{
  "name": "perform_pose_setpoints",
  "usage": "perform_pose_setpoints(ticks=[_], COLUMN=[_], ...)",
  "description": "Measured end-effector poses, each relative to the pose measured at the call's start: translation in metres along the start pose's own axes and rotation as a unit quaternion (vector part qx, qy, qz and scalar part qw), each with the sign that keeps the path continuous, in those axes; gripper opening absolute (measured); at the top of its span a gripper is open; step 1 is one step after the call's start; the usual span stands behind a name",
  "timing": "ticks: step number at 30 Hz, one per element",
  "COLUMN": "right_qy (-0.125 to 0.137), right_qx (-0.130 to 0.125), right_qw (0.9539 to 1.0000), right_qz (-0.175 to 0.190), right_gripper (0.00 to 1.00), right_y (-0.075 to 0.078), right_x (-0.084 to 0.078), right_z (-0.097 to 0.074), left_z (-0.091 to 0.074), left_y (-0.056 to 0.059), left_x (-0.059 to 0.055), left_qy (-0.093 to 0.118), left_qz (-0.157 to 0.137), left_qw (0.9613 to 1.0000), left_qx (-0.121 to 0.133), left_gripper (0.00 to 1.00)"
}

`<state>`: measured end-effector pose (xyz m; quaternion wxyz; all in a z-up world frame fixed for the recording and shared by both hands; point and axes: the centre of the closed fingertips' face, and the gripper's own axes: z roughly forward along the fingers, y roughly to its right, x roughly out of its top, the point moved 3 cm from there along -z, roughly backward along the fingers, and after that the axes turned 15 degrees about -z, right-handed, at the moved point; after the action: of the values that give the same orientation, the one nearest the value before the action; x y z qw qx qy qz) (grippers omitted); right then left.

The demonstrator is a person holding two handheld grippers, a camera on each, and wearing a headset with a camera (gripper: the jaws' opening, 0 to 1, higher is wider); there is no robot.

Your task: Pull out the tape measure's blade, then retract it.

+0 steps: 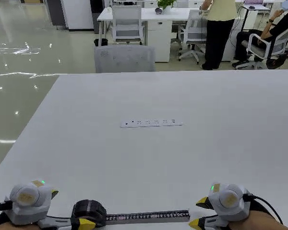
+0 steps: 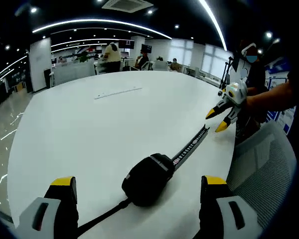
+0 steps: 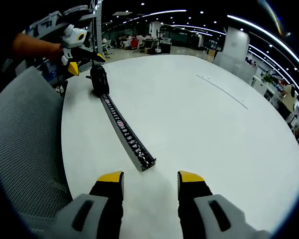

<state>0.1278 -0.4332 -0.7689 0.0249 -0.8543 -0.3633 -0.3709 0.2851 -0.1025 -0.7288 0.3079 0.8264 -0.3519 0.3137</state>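
- Left gripper view first: my left gripper (image 2: 139,181) stands wide apart, its yellow-tipped jaws on either side of the black, rounded tape measure case (image 2: 148,178) without touching it, so nothing is held on that side
- Tape measure lies at the near edge of the broad white tabletop (image 1: 144,158), its dark, numbered metal blade (image 3: 123,133) drawn out flat across the surface toward my right gripper (image 3: 150,177)
- That right gripper is also spread open and empty; the blade's hooked end (image 3: 145,164) lies just ahead of its jaws, nearer the left one and apart from both
- I judge the pull-out done and retraction the step in hand (the blade keeps its length with nothing gripping it, so a lock may be on, though I cannot see one)
- To do it well, I would first close the left jaws squarely on the case's flanks, clear of the thin black wrist cord (image 2: 102,217) trailing toward me, so the case cannot skid
- Then I would pinch the blade near its hooked end and feed it back along its own line, flat on the table, rather than let it snap home
- Risk, as I see it: a sideways push could buckle the blade or spin the case off the near edge
- Flat white power strip (image 1: 151,123) sits well apart at mid-table and is no obstacle
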Motion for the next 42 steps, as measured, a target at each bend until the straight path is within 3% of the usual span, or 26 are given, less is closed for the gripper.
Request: perform_pose_setpoints(ticks=[4, 8, 9, 10, 11, 18, 21, 26, 31, 32, 35, 42], right_qy=[-0.001, 0.009, 0.011, 0.012, 0.014, 0.025, 0.024, 0.026, 0.042, 0.047, 0.049, 0.053], right_qx=[-0.029, -0.054, -0.059, -0.065, -0.063, -0.096, -0.101, -0.095, -0.118, -0.13, -0.131, -0.133], right_qw=[0.9992, 0.9976, 0.9969, 0.9957, 0.9955, 0.9909, 0.9899, 0.9922, 0.9889, 0.986, 0.9856, 0.9846], right_qz=[0.026, 0.044, 0.05, 0.066, 0.069, 0.092, 0.097, 0.077, 0.08, 0.093, 0.096, 0.1], right_gripper=[0.51, 0.6, 0.61, 0.61, 0.62, 0.79, 0.86, 0.92, 0.96, 0.97, 0.99, 1.0], right_y=[0.002, 0.001, 0.001, -0.002, -0.004, -0.011, -0.014, -0.026, -0.025, -0.022, -0.021, -0.017], right_x=[-0.011, -0.022, -0.024, -0.027, -0.028, -0.039, -0.044, -0.04, -0.039, -0.041, -0.046, -0.045], right_z=[-0.017, -0.035, -0.039, -0.044, -0.047, -0.073, -0.081, -0.088, -0.101, -0.105, -0.107, -0.11], left_z=[-0.009, -0.023, -0.027, -0.032, -0.036, -0.048, -0.052, -0.06, -0.066, -0.068, -0.07, -0.068], left_y=[-0.003, -0.003, -0.003, -0.001, 0.0, 0.002, 0.001, -0.003, -0.005, -0.004, -0.004, -0.003], left_x=[-0.011, -0.008, -0.005, 0.003, 0.005, -0.008, -0.01, -0.007, -0.009, -0.009, -0.008, -0.023], left_qy=[0.005, 0.032, 0.042, 0.074, 0.081, 0.069, 0.08, 0.096, 0.084, 0.084, 0.091, 0.072], left_qz=[-0.007, -0.023, -0.024, -0.017, -0.021, -0.018, -0.013, -0.027, -0.024, -0.021, -0.019, -0.018], left_qw=[0.9999, 0.9991, 0.9986, 0.9969, 0.9963, 0.9972, 0.9965, 0.9949, 0.9959, 0.996, 0.9954, 0.9971], left_qx=[0.009, 0.016, 0.02, 0.021, 0.019, 0.023, 0.018, 0.016, 0.02, 0.022, 0.021, 0.016], left_gripper=[1.0, 1.0, 1.0, 0.99, 0.99, 1.0, 0.98, 1.0, 1.0, 1.0, 1.0, 1.0])
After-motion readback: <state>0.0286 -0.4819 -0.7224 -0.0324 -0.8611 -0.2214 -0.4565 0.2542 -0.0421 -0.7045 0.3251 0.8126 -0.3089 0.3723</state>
